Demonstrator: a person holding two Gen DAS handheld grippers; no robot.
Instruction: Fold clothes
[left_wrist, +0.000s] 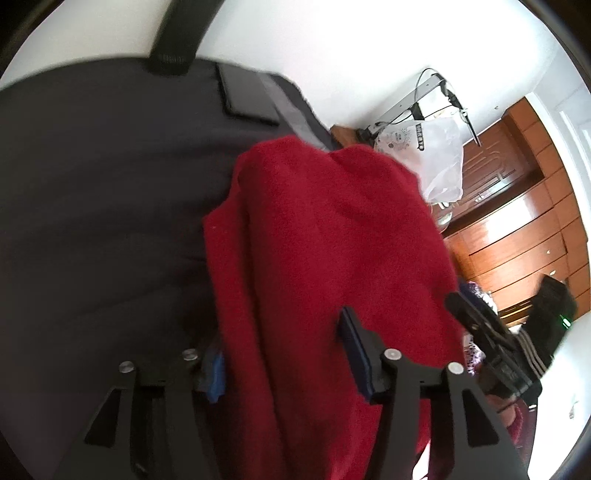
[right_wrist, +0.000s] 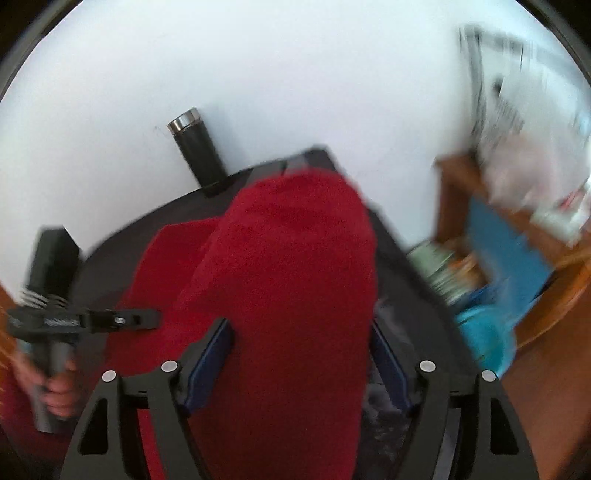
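Note:
A thick red garment (left_wrist: 325, 258) lies bunched on the dark grey table (left_wrist: 92, 203). In the left wrist view it runs up between the fingers of my left gripper (left_wrist: 284, 365), which stand apart, and spreads past the right finger. My right gripper (right_wrist: 299, 363) is open wide, and a red hump of the garment (right_wrist: 288, 277) fills the gap between its blue pads. Each gripper shows in the other's view: the right gripper (left_wrist: 480, 332) at the cloth's right edge, the left gripper (right_wrist: 92, 317) held by a hand (right_wrist: 55, 391) at its left edge.
A dark flask (right_wrist: 195, 151) and a black flat case (left_wrist: 243, 96) stand at the table's far edge. A white plastic bag (left_wrist: 439, 158) and wooden cabinets (left_wrist: 517, 229) are to the right. A wooden shelf with blue items (right_wrist: 506, 254) sits beside the table, blurred.

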